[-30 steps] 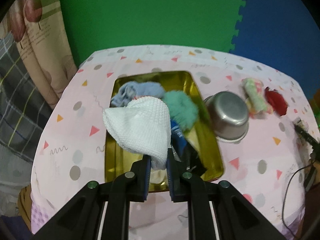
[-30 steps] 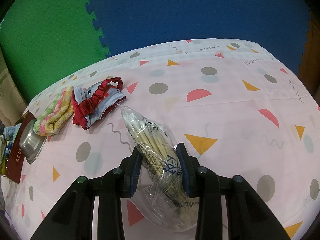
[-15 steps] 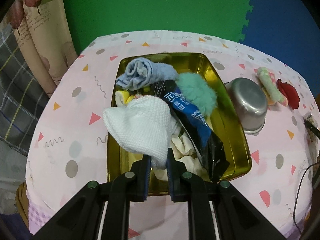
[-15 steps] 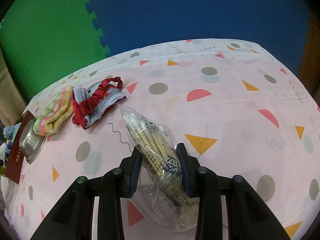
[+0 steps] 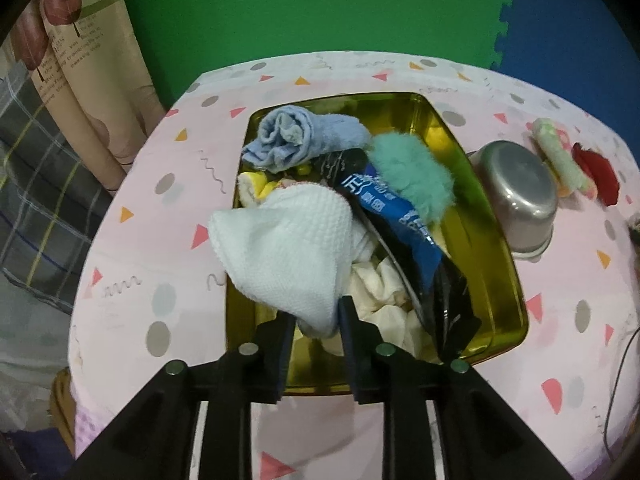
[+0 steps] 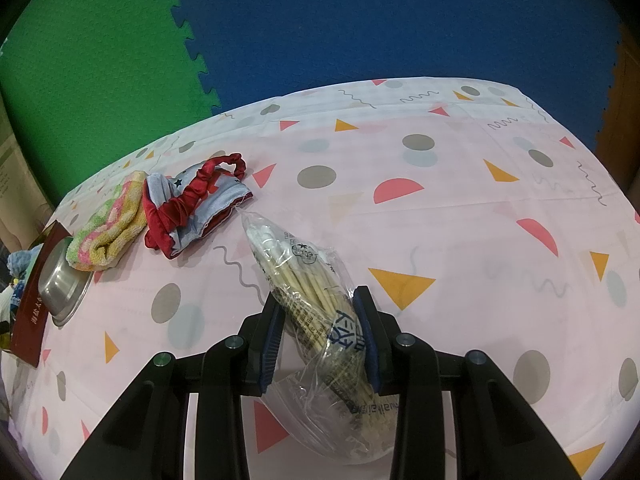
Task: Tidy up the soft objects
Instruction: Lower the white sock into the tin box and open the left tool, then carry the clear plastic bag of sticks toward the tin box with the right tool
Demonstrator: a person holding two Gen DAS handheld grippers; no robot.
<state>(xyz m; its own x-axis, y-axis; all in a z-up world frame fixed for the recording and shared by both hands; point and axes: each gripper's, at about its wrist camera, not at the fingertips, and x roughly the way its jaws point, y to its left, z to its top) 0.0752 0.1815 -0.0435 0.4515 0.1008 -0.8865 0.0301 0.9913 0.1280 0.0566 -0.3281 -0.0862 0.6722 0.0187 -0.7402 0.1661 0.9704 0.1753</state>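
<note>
looks like a home room, maybe a play corner | green (image 5: 300,4) and blue foam mats (image 6: 380,20) up as the far wall | printed curtain (image 5: 76,64) far left | table (image 6: 460,208) with a pink party-pattern cover | plaid bedding (image 5: 32,200) on the left

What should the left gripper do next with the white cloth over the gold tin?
Probably draw the left gripper up and back. Its fingers have just been opening, and the white cloth between them looks loose, already draped on the pile inside the gold tin, so the drop seems done.
</note>
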